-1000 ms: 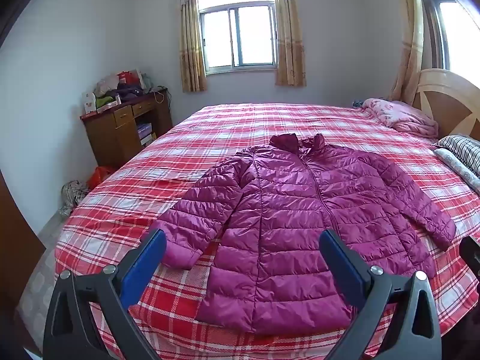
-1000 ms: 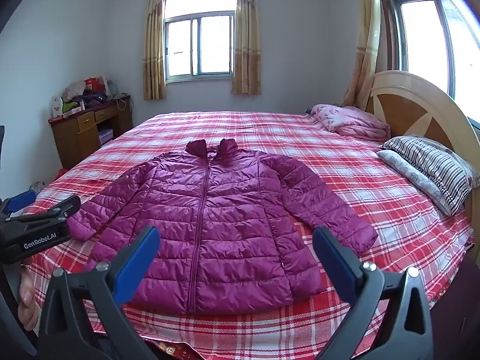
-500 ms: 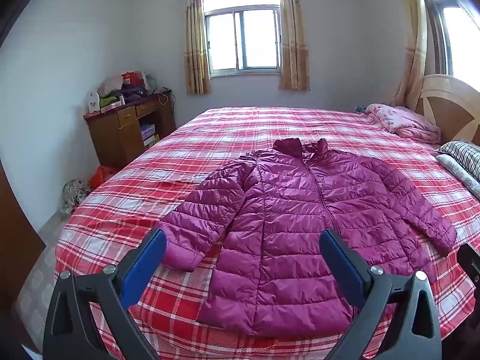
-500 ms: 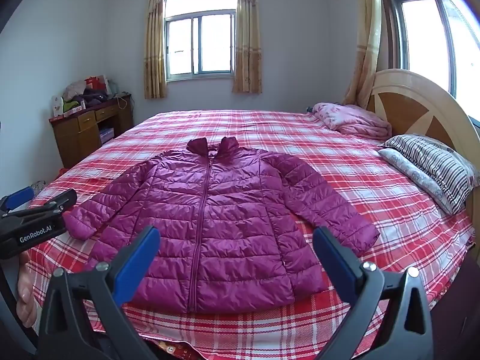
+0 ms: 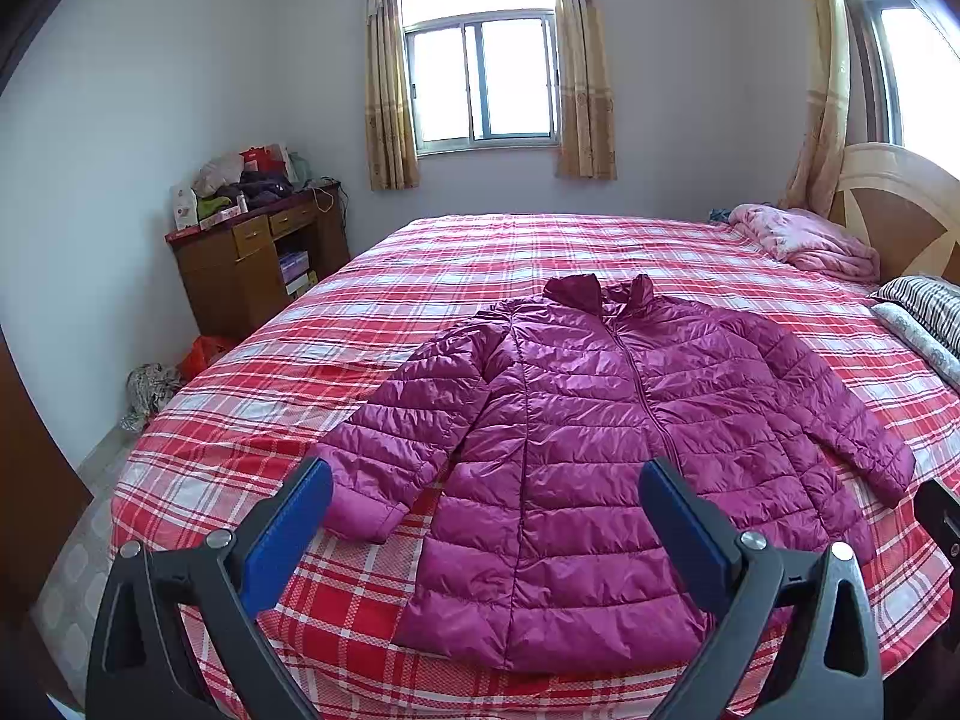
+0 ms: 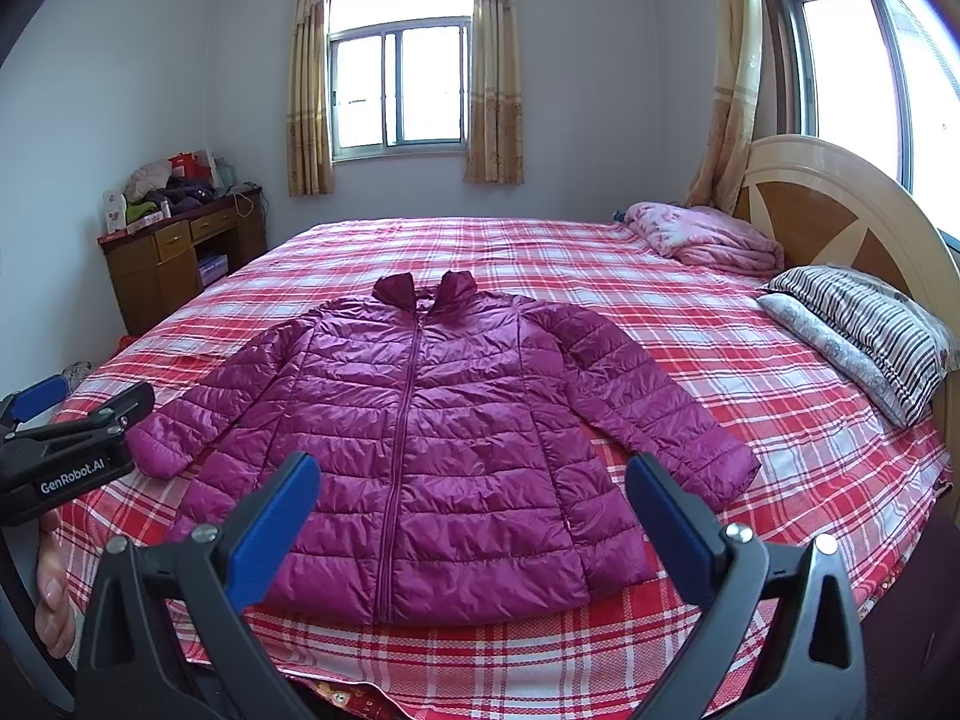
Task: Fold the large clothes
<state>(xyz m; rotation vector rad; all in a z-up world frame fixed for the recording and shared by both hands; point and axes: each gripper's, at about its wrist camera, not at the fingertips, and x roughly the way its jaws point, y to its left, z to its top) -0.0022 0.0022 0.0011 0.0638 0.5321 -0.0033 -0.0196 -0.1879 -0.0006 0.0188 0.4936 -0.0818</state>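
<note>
Magenta puffer jacket (image 5: 606,456) spread flat and face up on the red plaid bed (image 5: 456,252), zipped shut, collar toward the far window, hem near the front edge, both sleeves angled out and down. Left gripper (image 5: 485,525) hanging above the front edge of the bed, jaws spread wide, nothing between the blue pads, roughly over the jacket's left sleeve cuff and hem. Right gripper (image 6: 471,516) likewise wide apart and empty, above the hem near the zip. No fold begun, by the look of it. Likely trouble from here: slick quilted shell sliding out of a shallow pinch; puffy filling springing a fold back open; a grab taking only the top layer, so front and back panels shear apart; a jaw catching the plaid sheet along with the cuff and dragging it; hem close enough to the front edge for a pull toward the person to tip the jacket off the bed; 2 grippers moving unevenly and skewing the fold line off the zip. Containers: wooden desk (image 6: 174,264) at the far left, with an open shelf holding what look like boxes, too small to name, and loose clothes and packets heaped on top. 2 pillows (image 6: 864,330) and a folded pink blanket (image 6: 702,240) by the headboard, well apart from the jacket.
</note>
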